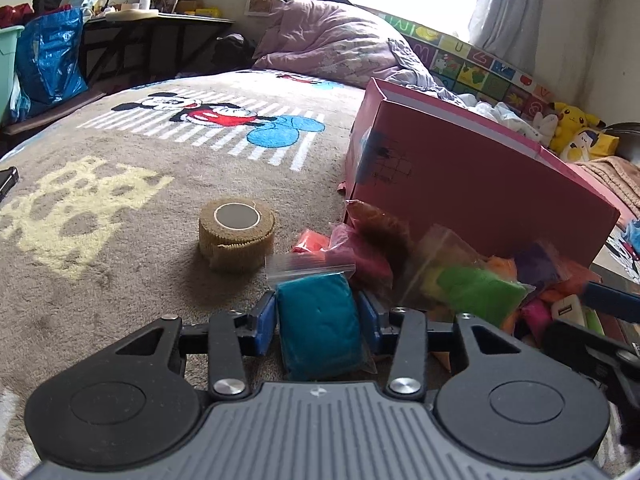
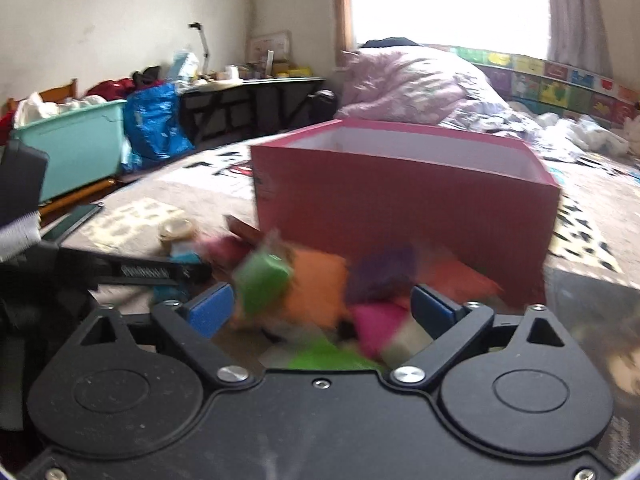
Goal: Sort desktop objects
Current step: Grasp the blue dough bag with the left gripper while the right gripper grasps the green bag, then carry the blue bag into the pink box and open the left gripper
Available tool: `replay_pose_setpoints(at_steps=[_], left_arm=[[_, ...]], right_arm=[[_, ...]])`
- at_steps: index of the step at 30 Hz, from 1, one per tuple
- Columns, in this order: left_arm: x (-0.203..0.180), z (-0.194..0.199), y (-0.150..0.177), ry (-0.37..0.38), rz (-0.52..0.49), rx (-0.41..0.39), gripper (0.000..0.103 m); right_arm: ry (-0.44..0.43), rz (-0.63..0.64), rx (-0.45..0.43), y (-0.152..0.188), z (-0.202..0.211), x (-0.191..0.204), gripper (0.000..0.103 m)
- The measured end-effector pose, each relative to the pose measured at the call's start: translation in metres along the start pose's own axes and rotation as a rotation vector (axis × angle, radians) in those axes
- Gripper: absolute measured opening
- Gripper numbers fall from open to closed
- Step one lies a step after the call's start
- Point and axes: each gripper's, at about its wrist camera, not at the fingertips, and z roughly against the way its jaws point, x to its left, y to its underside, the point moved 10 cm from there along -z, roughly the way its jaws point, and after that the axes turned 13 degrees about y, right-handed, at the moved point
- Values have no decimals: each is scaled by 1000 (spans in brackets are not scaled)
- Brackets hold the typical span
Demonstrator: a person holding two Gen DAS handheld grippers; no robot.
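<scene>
**Left clamped on teal clay bag, right spread over the pile**

Left gripper (image 1: 318,312): blue pads pressed against both sides of a teal clay bag (image 1: 318,328), zip-top strip sticking out ahead of the fingers. Bag sits just above the blanket (image 1: 120,208), at the near-left edge of the clay pile.

Right gripper (image 2: 322,312): fingers spread wide, nothing between the pads. Below and ahead of it are the mixed clay bags: green (image 2: 262,280), orange (image 2: 316,288), purple (image 2: 380,276), pink (image 2: 376,328). View is motion-blurred, so contact can't be judged.

Pink box (image 1: 460,176) stands open-topped on the blanket, right behind the pile, bags touching its front wall. Tan bandage roll (image 1: 237,240) stands on end left of the pile, apart from it, ahead-left of the left gripper.
</scene>
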Motion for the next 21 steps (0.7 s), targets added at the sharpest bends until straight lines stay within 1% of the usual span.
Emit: replay_pose_setpoints(at_steps=[1, 2, 3, 7, 14, 16, 20, 21], left_arm=[[0, 0, 0, 2, 1, 0, 42], [0, 0, 0, 3, 1, -1, 42], [0, 0, 0, 4, -1, -2, 42], [-1, 0, 0, 0, -12, -2, 42], [-4, -4, -2, -14, -26, 0, 42], [-5, -5, -2, -16, -26, -1, 42], [-7, -6, -3, -27, -31, -3, 41], [-8, -5, -3, -29, -33, -3, 40]], right_arm=[[-16, 4, 4, 0, -4, 6, 73], [-32, 6, 11, 1, -7, 13, 62], [-41, 7, 17, 2, -11, 17, 60], [-64, 8, 23, 6, -22, 30, 60], [-92, 9, 13, 5, -28, 32, 59], [-97, 18, 6, 5, -27, 32, 56], [-101, 82, -29, 5, -17, 41, 40], [-109, 99, -32, 5, -15, 44, 35]])
